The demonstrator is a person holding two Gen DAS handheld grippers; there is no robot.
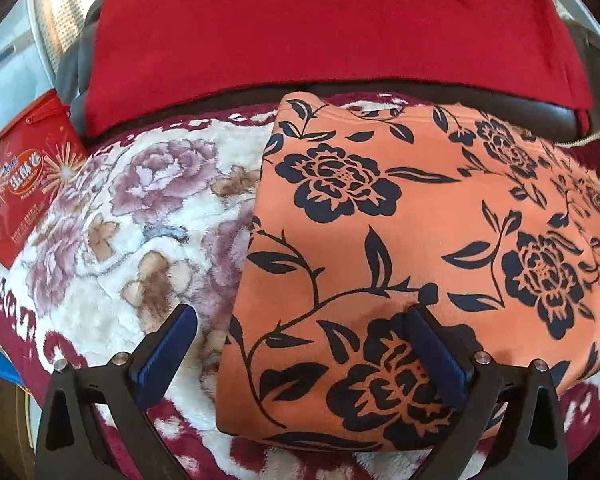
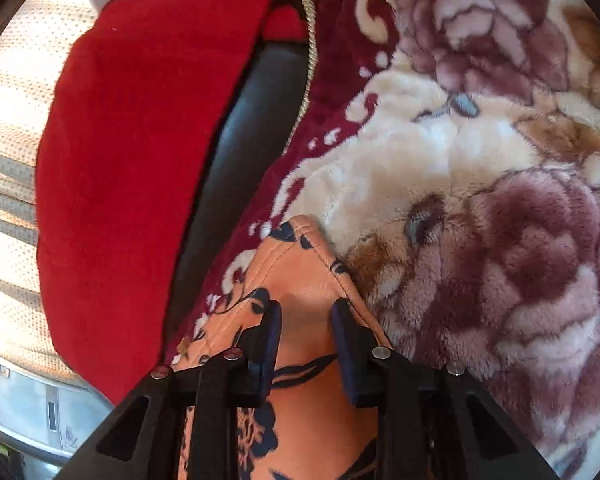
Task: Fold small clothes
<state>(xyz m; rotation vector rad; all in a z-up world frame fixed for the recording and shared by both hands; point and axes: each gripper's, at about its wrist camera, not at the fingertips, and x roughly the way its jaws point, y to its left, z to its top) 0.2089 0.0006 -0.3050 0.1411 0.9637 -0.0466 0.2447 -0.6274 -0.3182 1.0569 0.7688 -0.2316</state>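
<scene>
One orange cloth garment with a navy floral print (image 1: 400, 240), folded flat on the plush rose-patterned blanket (image 1: 140, 220).
Final tidying, seemingly: left gripper (image 1: 300, 344) spread wide astride its near edge, right gripper (image 2: 306, 332) narrowly parted over a corner; next, press flat.

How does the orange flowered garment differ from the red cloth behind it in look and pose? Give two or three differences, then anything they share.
The orange flowered garment carries a dark navy flower and vine print; the red cloth is plain. The orange garment lies folded flat on the plush floral blanket; the red cloth is draped over a dark cushioned surface behind it. The orange garment sits under the left gripper; the red cloth lies beyond it. Both are soft fabric in warm colours.
</scene>
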